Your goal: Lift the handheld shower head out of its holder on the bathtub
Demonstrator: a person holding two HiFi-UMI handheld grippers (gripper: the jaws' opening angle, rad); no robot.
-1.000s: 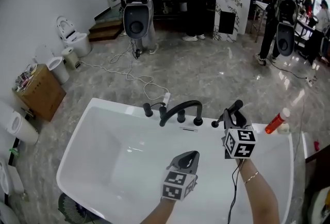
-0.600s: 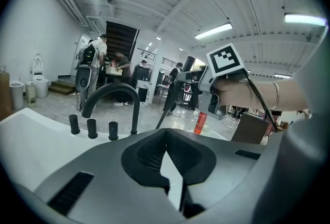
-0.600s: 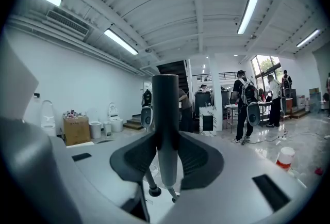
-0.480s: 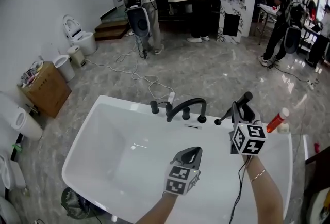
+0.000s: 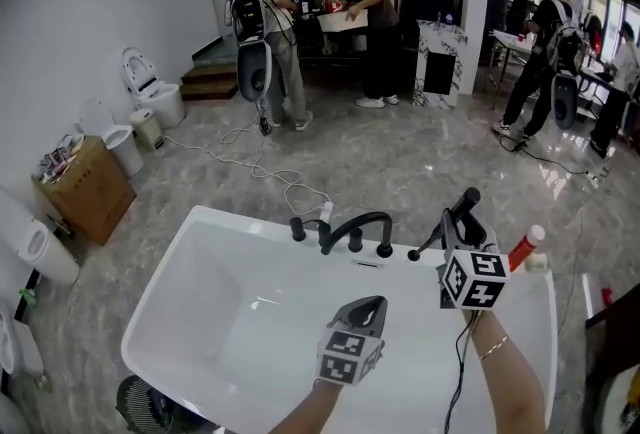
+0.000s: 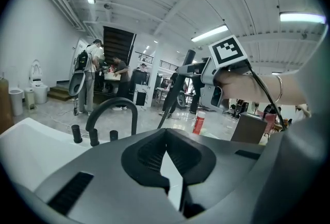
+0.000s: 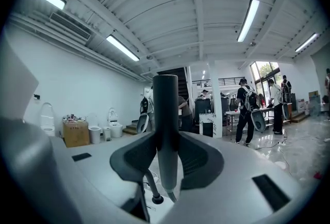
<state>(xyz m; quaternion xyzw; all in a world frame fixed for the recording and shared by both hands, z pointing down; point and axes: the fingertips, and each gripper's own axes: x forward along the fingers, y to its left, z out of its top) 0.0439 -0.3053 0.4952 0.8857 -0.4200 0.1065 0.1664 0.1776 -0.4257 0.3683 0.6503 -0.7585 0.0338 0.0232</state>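
Note:
The black handheld shower head stands upright, clamped in my right gripper above the far right rim of the white bathtub. In the right gripper view both pads press on its handle, and a thin black hose runs from its lower end down to a black fitting on the rim. My left gripper hovers over the tub's basin, shut and holding nothing; its tips meet. From the left gripper view the shower head rises to the right of the faucet.
A curved black faucet with small black knobs sits on the far rim. A red bottle stands at the tub's right corner. Toilets and a cardboard box line the left wall. Several people stand behind, and a cable crosses the floor.
Both grippers have risen. The right one has carried the shower head higher above the tub's rim; the left has come up over the basin, still shut.

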